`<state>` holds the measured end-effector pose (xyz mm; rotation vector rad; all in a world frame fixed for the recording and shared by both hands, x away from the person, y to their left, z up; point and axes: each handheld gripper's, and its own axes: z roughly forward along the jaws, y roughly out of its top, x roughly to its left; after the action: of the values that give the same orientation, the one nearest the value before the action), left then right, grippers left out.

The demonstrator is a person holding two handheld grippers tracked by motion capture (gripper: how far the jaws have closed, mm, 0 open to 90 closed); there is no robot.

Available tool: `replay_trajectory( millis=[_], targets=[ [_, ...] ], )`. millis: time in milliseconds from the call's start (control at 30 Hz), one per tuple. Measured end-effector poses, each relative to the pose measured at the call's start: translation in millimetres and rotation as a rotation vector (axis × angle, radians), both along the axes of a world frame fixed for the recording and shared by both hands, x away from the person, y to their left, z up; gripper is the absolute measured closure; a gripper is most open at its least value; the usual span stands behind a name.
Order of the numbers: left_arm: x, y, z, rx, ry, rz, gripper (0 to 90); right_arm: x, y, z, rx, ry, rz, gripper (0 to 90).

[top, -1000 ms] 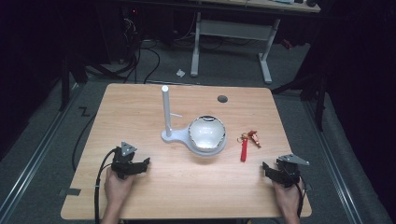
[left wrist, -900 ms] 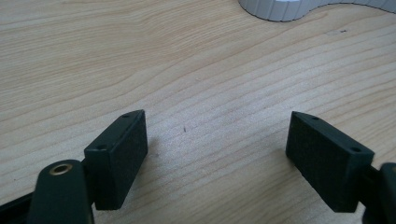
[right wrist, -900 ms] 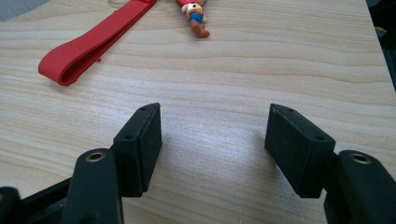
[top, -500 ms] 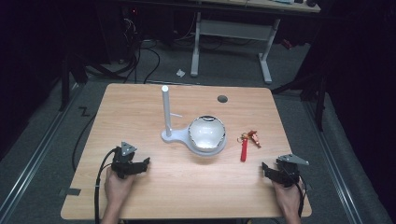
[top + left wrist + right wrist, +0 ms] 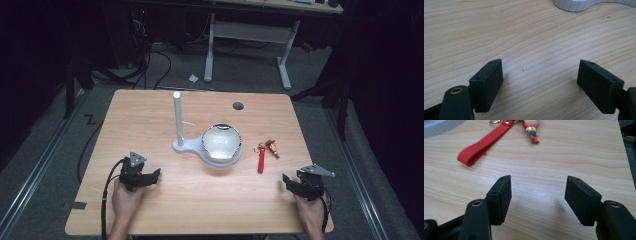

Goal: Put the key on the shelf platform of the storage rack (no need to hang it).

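A red strap keychain [image 5: 261,161] with a small figure charm [image 5: 273,148] lies right of a shiny bowl [image 5: 221,143], which sits on the base of a white stand with an upright post [image 5: 178,119]. My right gripper [image 5: 290,182] rests at the front right of the table. In the right gripper view it [image 5: 539,192] is open over bare wood; its jaws have just been closing, with nothing between them. The strap [image 5: 484,146] and charm [image 5: 532,130] lie ahead of it. My left gripper [image 5: 154,176] sits at the front left, open [image 5: 540,75], empty, short of the stand's base [image 5: 584,3].
The wooden table [image 5: 150,110] has a round cable hole [image 5: 238,106] near its far edge. Dark floor, cables and a desk frame [image 5: 250,35] lie beyond. A black cable trails off the front edge from the left gripper.
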<state>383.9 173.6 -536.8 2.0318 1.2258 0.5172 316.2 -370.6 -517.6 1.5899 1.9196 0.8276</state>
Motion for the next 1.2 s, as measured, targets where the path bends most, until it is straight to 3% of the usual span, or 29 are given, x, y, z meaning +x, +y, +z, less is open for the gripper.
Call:
replay_trajectory(
  millis=[567, 733, 900, 1033, 1133, 1200],
  targets=[
    [-0.3, 0.0, -0.1, 0.000, -0.001, 0.000, 21.3, 7.1, 23.0, 28.4, 0.016, -0.065, 0.080, 36.7],
    [-0.4, 0.0, -0.1, 0.000, 0.000, 0.000, 21.3, 12.1, 27.6, 28.3, 0.021, -0.081, 0.096, 33.6],
    [-0.3, 0.0, 0.0, 0.000, 0.000, 0.000, 21.3, 22.6, 32.8, 24.1, 0.027, -0.083, 0.080, 33.1],
    [-0.4, 0.0, 0.0, 0.001, 0.000, 0.000, 21.3, 28.2, 35.4, 24.5, 0.014, -0.080, 0.084, 32.8],
    [-0.4, 0.0, 0.0, 0.001, 0.000, 0.000, 21.3, 39.4, 36.6, 24.9, -0.005, -0.076, 0.056, 33.8],
    [-0.4, 0.0, 0.0, 0.001, 0.000, 0.000, 21.3, 45.7, 37.4, 25.1, -0.004, -0.054, 0.053, 33.8]
  ],
)
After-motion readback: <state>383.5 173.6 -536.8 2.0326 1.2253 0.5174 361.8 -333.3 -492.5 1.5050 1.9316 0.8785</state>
